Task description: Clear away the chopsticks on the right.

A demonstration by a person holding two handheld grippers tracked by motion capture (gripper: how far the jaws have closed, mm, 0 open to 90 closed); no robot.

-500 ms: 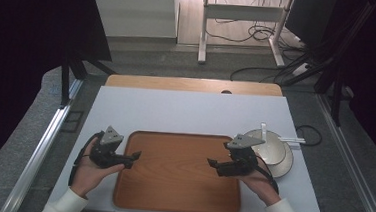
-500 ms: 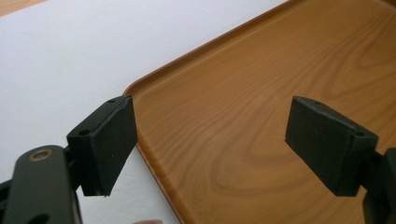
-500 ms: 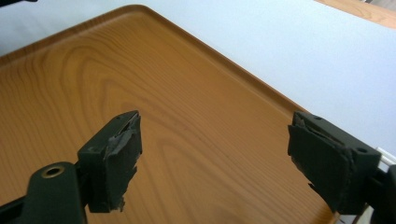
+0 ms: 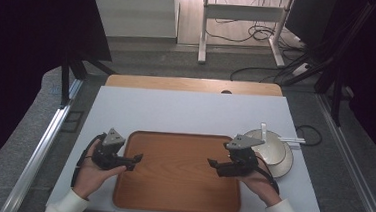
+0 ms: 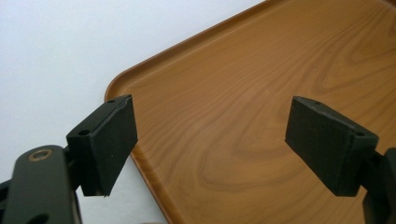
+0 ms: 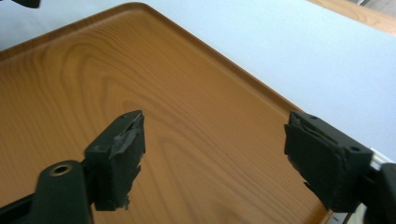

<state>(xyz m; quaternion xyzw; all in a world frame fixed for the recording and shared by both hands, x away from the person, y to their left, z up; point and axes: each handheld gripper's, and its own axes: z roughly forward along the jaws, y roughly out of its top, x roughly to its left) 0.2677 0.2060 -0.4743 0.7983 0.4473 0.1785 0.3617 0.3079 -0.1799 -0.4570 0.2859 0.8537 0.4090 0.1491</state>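
- Wood-grain tray (image 4: 178,178) lies bare in the high view; the bowl (image 4: 273,151) sits off its right edge, untouched. Nothing appears begun.
- Left gripper view: left gripper (image 5: 212,144), jaws spread, empty, over the tray's corner.
- Right gripper view: right gripper (image 6: 219,156) likewise spread and empty.

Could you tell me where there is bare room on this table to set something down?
The wooden tray lies bare between the left gripper and right gripper. The white mat beyond it is free too. Crowded: the right edge, with stacked bowls.
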